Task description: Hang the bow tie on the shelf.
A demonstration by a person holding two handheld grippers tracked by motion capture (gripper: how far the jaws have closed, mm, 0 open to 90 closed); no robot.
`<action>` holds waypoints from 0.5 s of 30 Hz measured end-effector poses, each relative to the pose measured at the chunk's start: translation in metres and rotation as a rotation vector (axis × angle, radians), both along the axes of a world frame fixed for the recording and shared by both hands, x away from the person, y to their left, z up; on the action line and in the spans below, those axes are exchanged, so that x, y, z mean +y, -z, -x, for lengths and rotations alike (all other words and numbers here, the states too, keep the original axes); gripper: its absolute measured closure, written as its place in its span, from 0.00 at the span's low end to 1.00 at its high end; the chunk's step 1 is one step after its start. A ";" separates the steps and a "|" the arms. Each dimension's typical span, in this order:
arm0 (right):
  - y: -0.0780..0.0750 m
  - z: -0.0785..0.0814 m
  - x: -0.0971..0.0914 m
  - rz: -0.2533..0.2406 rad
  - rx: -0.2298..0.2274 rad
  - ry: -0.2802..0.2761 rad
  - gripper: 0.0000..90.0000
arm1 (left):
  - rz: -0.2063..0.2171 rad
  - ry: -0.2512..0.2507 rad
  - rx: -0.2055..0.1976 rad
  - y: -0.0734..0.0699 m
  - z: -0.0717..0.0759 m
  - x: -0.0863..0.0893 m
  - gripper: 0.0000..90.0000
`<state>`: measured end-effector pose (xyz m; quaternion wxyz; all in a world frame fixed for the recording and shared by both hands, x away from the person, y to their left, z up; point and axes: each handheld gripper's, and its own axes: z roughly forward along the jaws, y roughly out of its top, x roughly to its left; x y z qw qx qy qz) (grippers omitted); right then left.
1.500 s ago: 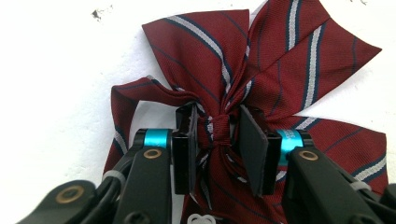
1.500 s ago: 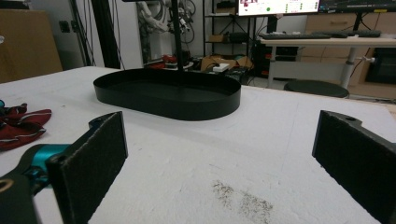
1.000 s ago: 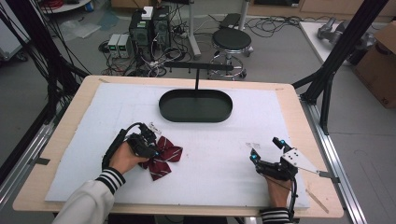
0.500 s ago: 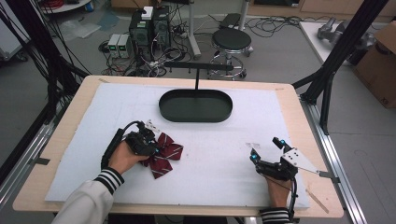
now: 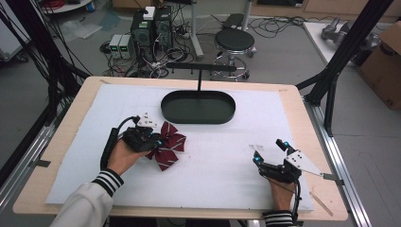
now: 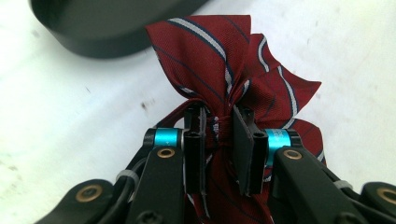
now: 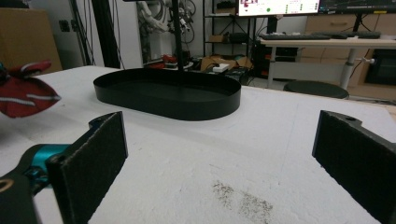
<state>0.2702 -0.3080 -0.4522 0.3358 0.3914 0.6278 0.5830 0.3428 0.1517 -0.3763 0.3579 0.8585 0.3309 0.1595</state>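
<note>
The left gripper (image 5: 152, 140) is squeezed tight and held up off the table by the left hand (image 5: 124, 155); the right gripper (image 5: 269, 152) rests low with jaws wide apart

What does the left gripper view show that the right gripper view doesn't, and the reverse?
Left gripper view: the left gripper shut on the knot of the bow tie.
Right gripper view: the right gripper with jaws wide open and nothing between them, desks and a stool behind.
Both: the black tray on the white mat, and the striped red bow tie.
</note>
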 end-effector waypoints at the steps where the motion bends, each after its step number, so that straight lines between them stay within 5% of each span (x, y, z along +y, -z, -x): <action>1: 0.000 0.000 0.000 -0.001 0.000 0.001 0.02 | 0.012 -0.008 -0.015 -0.002 0.000 0.000 0.84; 8: 0.000 0.000 0.000 -0.001 -0.004 0.001 0.02 | 0.094 -0.027 -0.126 -0.015 -0.002 0.001 0.84; 15: 0.000 0.001 0.000 -0.001 -0.004 0.000 0.03 | 0.162 -0.046 -0.194 -0.026 -0.006 -0.002 0.84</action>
